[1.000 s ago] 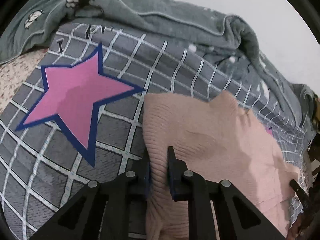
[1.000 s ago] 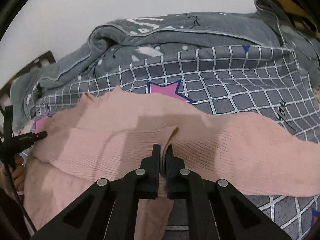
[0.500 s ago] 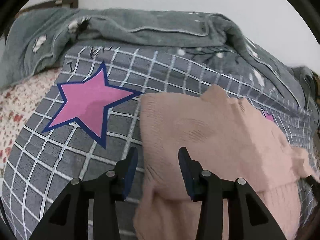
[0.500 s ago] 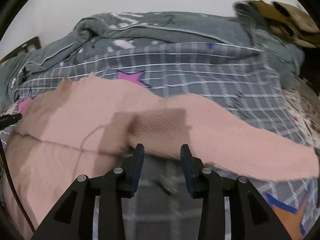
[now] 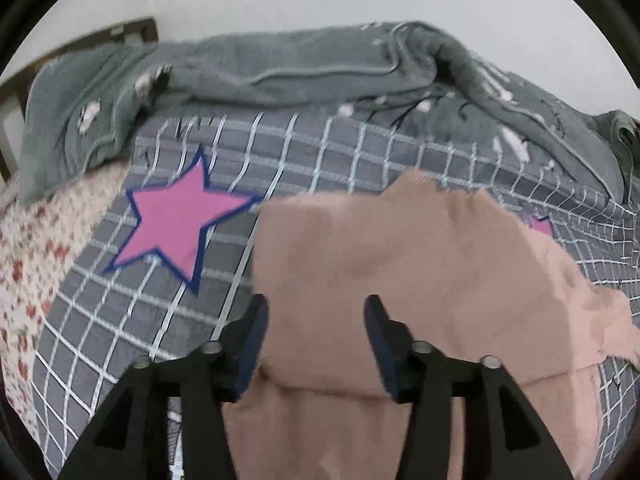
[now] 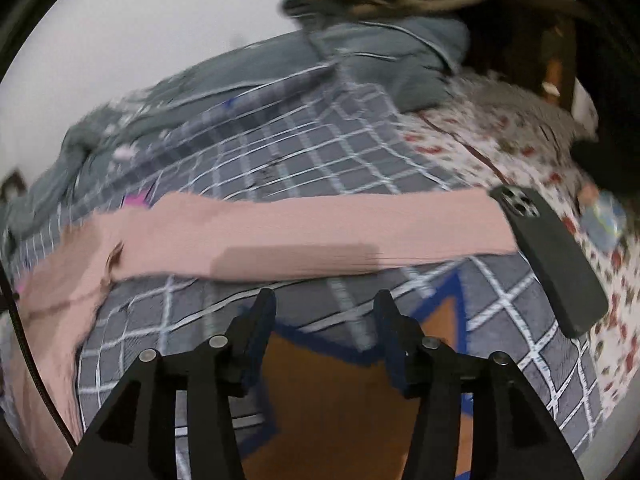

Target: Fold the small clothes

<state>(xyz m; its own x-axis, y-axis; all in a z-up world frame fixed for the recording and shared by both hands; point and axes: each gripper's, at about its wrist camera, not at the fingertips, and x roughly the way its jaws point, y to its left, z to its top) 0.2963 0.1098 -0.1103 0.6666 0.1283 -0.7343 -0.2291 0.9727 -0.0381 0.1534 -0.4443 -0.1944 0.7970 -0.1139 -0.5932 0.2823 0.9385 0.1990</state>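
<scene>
One pink sweater [image 5: 420, 264], one phone [image 6: 548, 256], two pink stars [image 5: 176, 228], one orange star [image 6: 332, 392].

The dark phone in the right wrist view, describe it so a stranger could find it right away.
Start at the grey checked quilt on the bed and follow the pink knitted sleeve stretched across it to its right end. The dark rectangular phone lies there, camera lenses up: the only hard, smooth thing among the fabrics.

A pale pink ribbed-knit sweater [image 5: 420, 264] lies flat on a grey checked bedspread [image 5: 320, 160], partly folded, its upper part doubled over the body. One long sleeve [image 6: 320, 232] stretches straight out sideways across the spread.
</scene>
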